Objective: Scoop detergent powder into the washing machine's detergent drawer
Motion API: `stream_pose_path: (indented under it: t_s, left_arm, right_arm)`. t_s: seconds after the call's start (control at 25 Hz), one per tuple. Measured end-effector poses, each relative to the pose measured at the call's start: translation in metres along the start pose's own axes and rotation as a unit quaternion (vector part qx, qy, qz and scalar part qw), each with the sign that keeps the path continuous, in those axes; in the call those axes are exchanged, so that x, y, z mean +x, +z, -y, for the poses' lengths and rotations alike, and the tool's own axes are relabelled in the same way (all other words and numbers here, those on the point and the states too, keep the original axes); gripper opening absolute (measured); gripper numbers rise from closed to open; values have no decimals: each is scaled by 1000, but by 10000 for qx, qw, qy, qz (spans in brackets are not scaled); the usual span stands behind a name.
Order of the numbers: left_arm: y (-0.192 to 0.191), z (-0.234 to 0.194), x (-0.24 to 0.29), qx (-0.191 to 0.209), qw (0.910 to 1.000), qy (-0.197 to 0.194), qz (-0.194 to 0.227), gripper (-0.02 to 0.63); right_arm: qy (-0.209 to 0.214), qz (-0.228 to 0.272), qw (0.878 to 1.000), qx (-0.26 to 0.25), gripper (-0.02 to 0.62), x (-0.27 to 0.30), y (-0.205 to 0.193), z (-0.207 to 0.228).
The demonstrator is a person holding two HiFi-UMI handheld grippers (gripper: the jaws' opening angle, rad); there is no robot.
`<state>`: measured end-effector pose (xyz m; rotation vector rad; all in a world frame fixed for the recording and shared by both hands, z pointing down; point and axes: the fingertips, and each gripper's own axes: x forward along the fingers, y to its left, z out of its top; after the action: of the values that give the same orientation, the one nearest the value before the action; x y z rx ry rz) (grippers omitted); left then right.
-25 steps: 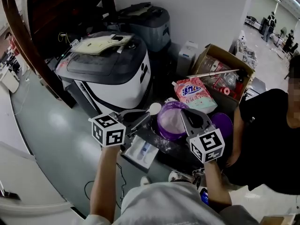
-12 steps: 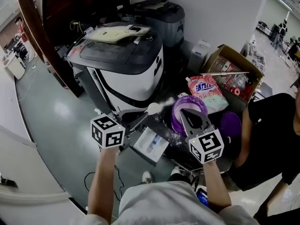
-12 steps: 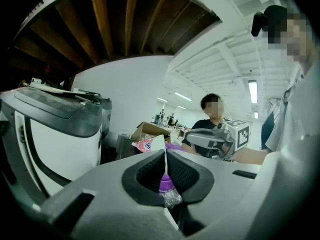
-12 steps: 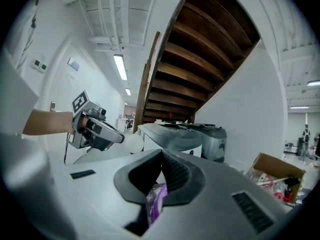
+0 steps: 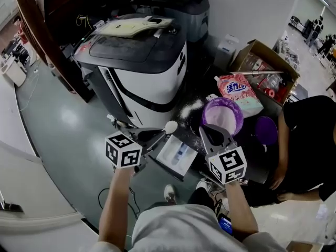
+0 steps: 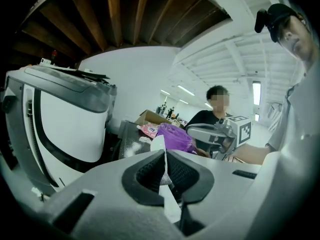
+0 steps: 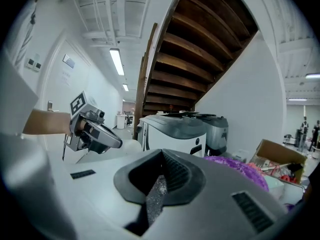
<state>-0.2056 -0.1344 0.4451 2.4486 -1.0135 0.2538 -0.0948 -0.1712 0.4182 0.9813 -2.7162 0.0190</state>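
Nearest: left gripper (image 5: 157, 136), jaws clenched on the handle of a white scoop (image 5: 171, 126), poised just beside the detergent drawer (image 5: 178, 155) on the bench. Alongside: right gripper (image 5: 212, 132), jaws pressed together, empty. Beyond: purple tub (image 5: 223, 117) of powder, detergent bag (image 5: 240, 93), washing machine (image 5: 142, 62).

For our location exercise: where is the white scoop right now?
Head view, left of centre: the white scoop is held in the left gripper's jaws, beside the detergent drawer, left of the purple container.
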Motion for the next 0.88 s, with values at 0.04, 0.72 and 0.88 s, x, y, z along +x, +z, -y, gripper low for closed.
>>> stream_pose_path:
  t_s: [0.04, 0.72, 0.88]
  left_arm:
    - [-6, -2, 1, -41, 10000, -24, -47, 15]
    - [-104, -38, 37, -409, 9942, -141, -981, 15]
    - [-120, -41, 46, -238, 9918, -115, -1249, 15]
  right_arm:
    - [-7, -44, 10000, 22, -3, 2, -5, -2]
    - [-152, -878, 9951, 424, -3, 19, -93, -24]
    - [-156, -986, 9940, 440, -3, 22, -105, -26]
